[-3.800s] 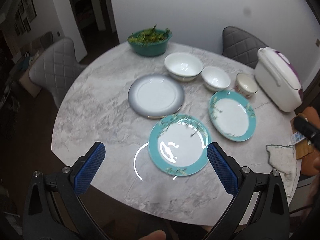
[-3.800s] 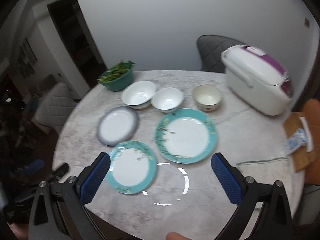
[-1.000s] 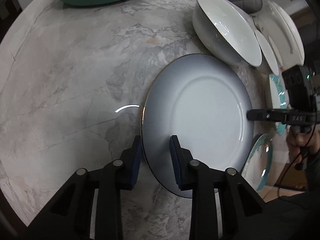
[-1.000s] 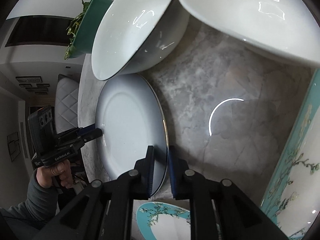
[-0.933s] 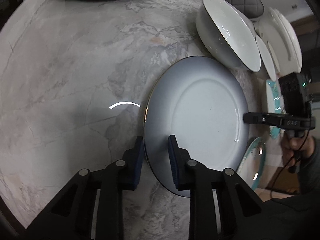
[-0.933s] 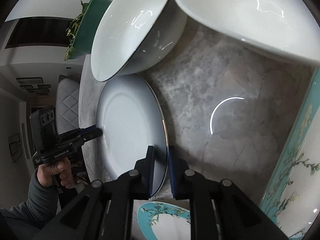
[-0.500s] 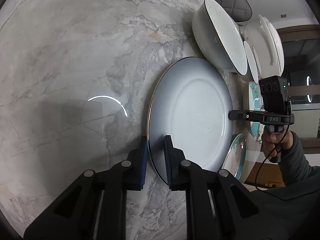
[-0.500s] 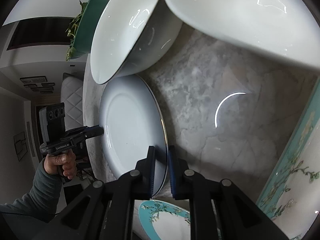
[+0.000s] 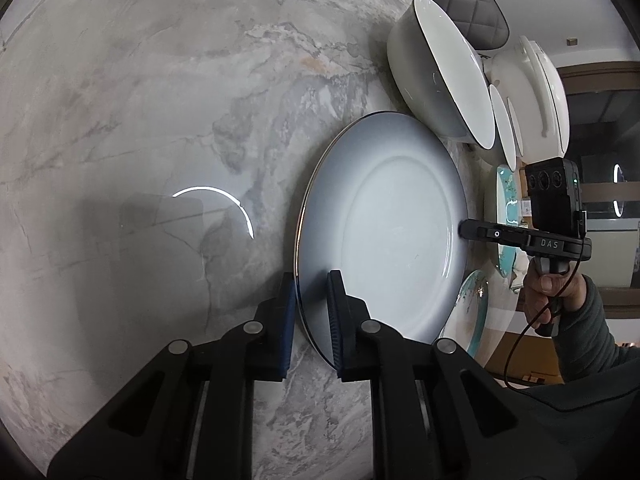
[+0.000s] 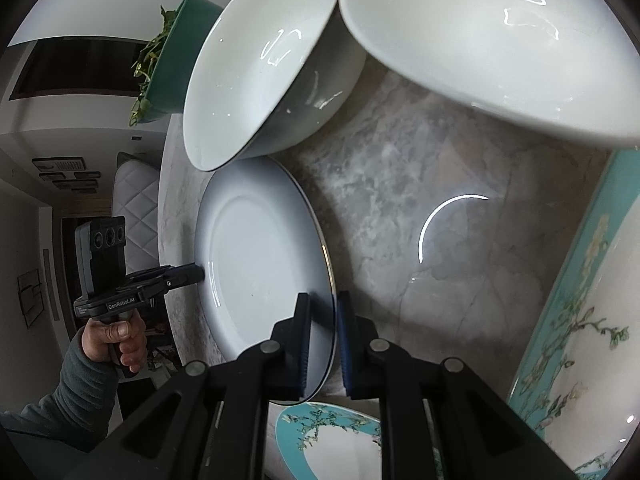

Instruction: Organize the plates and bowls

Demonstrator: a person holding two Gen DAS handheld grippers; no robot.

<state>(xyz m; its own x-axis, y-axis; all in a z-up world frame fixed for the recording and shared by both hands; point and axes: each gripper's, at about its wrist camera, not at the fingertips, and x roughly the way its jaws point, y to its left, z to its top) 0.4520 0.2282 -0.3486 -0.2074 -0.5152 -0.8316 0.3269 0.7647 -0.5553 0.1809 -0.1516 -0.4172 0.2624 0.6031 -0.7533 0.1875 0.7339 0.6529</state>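
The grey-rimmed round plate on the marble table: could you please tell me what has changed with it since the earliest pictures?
Both grippers, open above the table then, have closed on the grey-rimmed round plate: the left gripper on one edge, the right gripper on the opposite edge. The white bowls and teal floral plates remain where they were.

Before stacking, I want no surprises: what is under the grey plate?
The grey plate, pinched by both hand-held grippers, shows marble table around it. Beneath it is hidden; whether it has lifted is unclear.
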